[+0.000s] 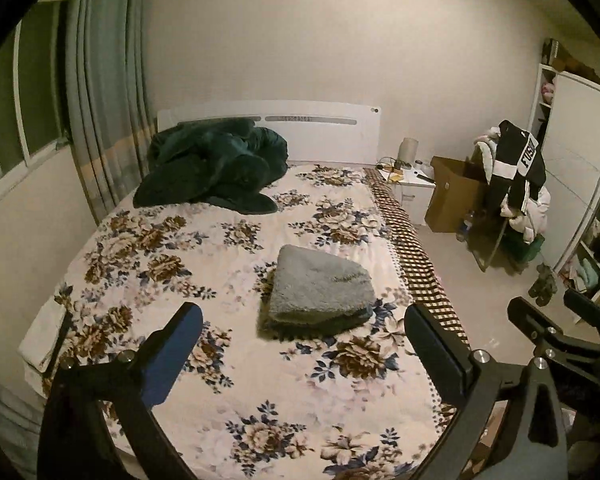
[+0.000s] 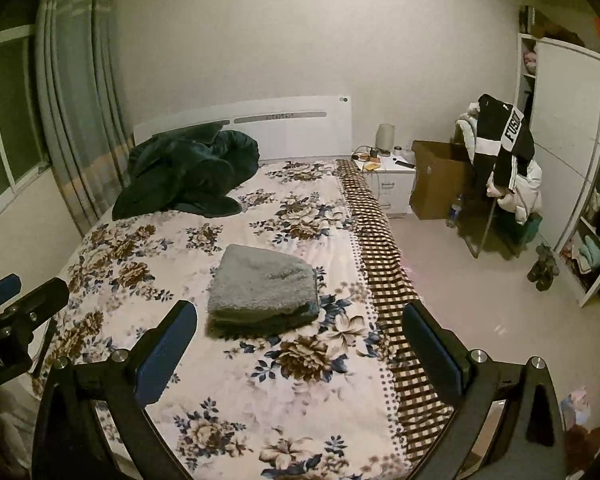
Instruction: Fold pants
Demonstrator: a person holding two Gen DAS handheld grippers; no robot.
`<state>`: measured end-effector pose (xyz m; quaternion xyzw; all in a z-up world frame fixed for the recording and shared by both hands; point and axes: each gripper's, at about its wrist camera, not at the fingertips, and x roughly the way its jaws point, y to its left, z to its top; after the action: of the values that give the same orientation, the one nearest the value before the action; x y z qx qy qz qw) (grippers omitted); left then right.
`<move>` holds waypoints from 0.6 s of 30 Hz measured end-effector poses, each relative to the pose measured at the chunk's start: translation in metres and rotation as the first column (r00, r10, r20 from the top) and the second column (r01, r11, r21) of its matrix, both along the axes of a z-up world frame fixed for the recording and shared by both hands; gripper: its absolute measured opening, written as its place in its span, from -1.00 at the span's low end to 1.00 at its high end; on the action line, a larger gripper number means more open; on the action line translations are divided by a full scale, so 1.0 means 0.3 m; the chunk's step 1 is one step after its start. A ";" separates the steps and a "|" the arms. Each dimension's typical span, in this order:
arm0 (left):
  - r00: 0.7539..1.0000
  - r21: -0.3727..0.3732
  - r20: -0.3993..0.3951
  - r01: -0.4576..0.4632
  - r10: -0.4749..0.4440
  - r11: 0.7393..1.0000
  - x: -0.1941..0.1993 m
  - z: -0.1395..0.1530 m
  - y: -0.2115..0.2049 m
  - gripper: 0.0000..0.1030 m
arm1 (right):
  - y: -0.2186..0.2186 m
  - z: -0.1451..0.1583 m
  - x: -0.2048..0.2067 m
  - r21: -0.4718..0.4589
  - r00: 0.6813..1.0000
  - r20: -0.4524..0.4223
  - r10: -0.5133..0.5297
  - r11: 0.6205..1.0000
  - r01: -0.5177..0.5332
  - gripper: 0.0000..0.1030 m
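The grey fleece pants (image 1: 320,290) lie folded in a compact stack on the floral bedspread (image 1: 188,240), near the bed's right side. They also show in the right wrist view (image 2: 262,290). My left gripper (image 1: 304,328) is open and empty, held above the bed just short of the pants. My right gripper (image 2: 300,324) is open and empty too, at about the same height, with the pants just beyond its left finger. The right gripper shows at the right edge of the left wrist view (image 1: 556,312). The left gripper shows at the left edge of the right wrist view (image 2: 20,292).
A dark green blanket (image 1: 212,168) is bunched at the head of the bed by the white headboard (image 1: 320,124). A nightstand (image 2: 392,178), cardboard box (image 2: 436,178), a chair piled with clothes (image 2: 504,168) and a wardrobe (image 2: 568,152) stand right of the bed.
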<state>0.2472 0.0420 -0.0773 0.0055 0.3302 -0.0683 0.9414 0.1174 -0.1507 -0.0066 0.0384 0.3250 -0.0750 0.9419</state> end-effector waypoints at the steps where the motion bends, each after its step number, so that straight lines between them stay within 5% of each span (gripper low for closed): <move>1: 1.000 0.003 0.003 -0.005 0.005 1.000 -0.009 0.000 0.005 1.00 | 0.003 0.008 -0.007 -0.001 1.000 0.003 -0.001 1.000 0.001 1.00; 18: 1.000 0.036 0.018 -0.023 0.022 0.999 -0.052 0.006 0.030 1.00 | 0.024 0.028 -0.009 -0.006 1.000 -0.012 0.007 1.000 -0.007 1.00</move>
<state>0.2317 0.0511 -0.0756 0.0194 0.3233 -0.0515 0.9447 0.1147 -0.1434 0.0018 0.0341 0.3307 -0.0729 0.9403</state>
